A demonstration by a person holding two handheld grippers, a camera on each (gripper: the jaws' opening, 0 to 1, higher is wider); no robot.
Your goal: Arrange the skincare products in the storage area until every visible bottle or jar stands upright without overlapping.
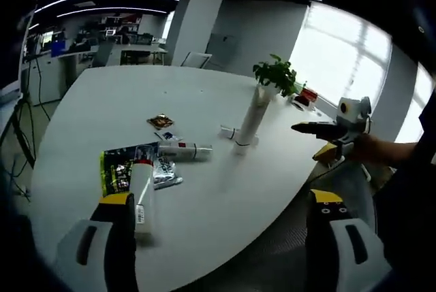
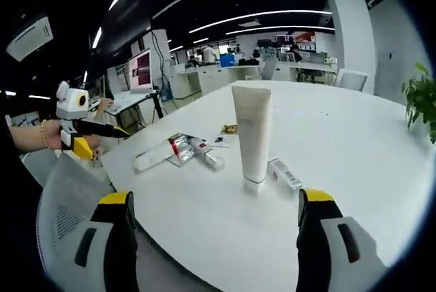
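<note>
A tall white tube [image 1: 248,125] stands upright on its cap mid-table, also in the right gripper view [image 2: 252,132]. A small clear bottle [image 1: 229,131] [image 2: 285,173] lies on its side beside it. A white tube with a red cap [image 1: 142,193] [image 2: 153,157] lies flat near the table edge. A white bottle with a red label [image 1: 184,149] [image 2: 208,156] lies beside sachets [image 1: 121,167] [image 2: 180,148]. My left gripper [image 1: 222,198] is open over the table edge, close to the lying tube. My right gripper [image 2: 215,197] is open, short of the upright tube.
A potted plant [image 1: 276,74] [image 2: 422,101] stands behind the upright tube. A small brown packet [image 1: 161,121] [image 2: 229,128] lies farther in. A grey mesh chair [image 2: 65,217] sits at the white table's rim [image 1: 225,237]. Each gripper shows in the other's view, hand-held [image 1: 334,128] [image 2: 88,128].
</note>
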